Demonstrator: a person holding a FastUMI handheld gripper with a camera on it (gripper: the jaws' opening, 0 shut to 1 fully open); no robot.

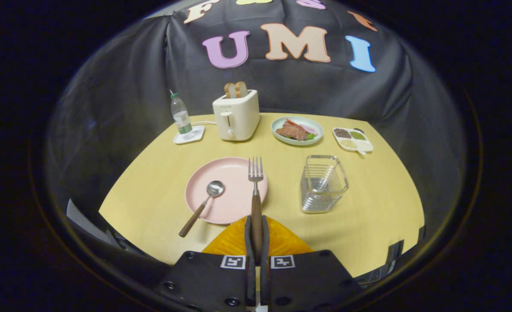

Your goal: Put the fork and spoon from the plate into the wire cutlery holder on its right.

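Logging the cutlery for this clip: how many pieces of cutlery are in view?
2. The fork is clamped by its handle between the fingers of the gripper, tines pointing ahead. The spoon lies on the pink plate, its handle overhanging the rim.

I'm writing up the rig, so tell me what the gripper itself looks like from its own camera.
The gripper has two flat black angular plates side by side, each carrying a square black-and-white marker tag near its inner front corner. Round screw heads dot the plates. Two narrow fingers run forward from the slot between them. No cables or sleeve are visible.
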